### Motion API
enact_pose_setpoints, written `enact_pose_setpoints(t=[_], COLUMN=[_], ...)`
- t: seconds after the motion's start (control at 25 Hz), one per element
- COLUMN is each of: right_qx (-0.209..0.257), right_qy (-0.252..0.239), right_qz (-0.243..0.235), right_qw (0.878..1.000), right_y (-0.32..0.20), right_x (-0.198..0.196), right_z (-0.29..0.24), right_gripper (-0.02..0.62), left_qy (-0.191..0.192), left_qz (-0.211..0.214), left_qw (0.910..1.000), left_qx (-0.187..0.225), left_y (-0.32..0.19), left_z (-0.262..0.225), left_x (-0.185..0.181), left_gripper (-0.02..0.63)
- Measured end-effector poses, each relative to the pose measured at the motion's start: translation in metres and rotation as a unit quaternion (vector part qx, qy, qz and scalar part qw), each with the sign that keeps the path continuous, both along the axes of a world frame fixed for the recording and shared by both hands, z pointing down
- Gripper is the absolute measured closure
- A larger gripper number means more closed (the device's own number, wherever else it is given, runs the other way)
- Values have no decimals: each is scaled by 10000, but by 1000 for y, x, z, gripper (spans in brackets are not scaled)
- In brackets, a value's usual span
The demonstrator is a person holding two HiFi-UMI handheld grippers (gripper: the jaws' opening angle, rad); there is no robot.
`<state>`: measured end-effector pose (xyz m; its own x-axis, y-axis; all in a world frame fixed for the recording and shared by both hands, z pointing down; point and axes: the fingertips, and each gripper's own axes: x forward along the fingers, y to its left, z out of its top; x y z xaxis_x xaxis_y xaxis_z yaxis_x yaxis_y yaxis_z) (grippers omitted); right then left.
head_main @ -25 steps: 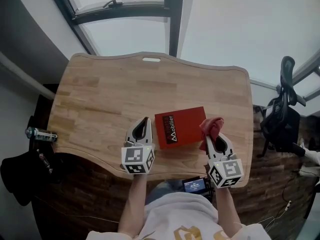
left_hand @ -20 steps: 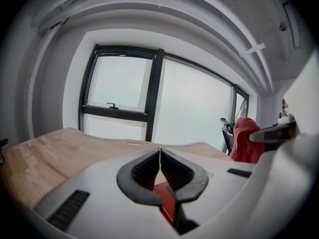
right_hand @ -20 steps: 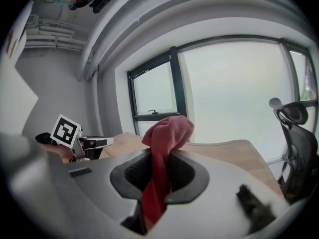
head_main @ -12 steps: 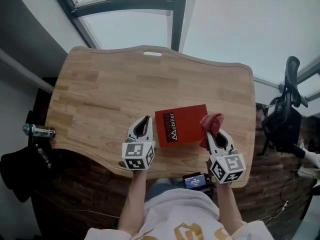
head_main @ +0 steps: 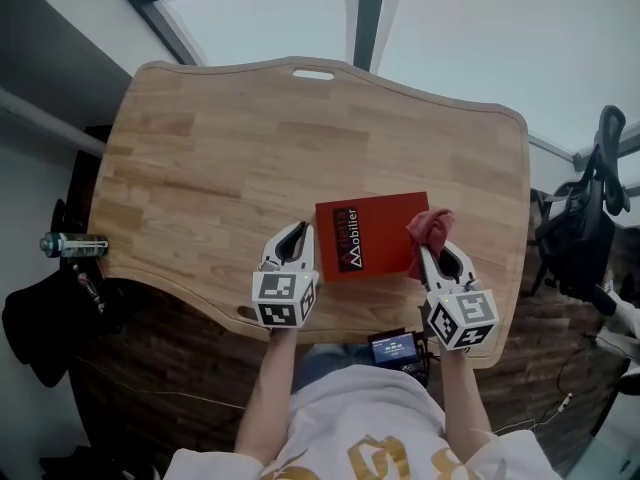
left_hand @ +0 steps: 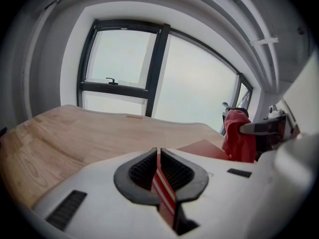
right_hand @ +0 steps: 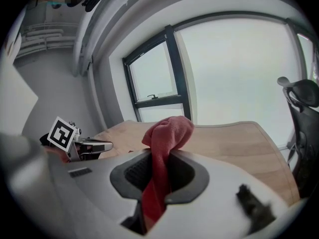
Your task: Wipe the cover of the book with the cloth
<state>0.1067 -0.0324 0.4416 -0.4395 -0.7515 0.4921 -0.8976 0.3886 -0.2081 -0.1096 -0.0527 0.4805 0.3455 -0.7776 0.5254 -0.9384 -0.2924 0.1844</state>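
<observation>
At right edge of book (head_main: 372,236): cloth (head_main: 431,226) pinched in right hand-held gripper (head_main: 433,254).

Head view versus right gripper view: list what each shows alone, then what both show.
Head view only: the book with its lettered red cover, and a bottle left of the wooden table. Right gripper view only: how the right tongs clamp the cloth, and a window handle. Both: cloth, table, left tongs, office chair.
</observation>
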Motion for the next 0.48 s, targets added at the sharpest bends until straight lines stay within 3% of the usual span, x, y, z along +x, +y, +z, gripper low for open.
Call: enact_pose_setpoints(t=[0.48], right_qx=[-404], right_qy=[19], right_qz=[-185], right_qw=[9990], right_y=[-24], right_x=[3], right_z=[48], right_gripper=[526], left_qy=[235], left_qz=[-18], left_qw=[9986], left_qx=[-477], left_y=[-1], left_z=[42], left_x=[13], left_gripper=[592])
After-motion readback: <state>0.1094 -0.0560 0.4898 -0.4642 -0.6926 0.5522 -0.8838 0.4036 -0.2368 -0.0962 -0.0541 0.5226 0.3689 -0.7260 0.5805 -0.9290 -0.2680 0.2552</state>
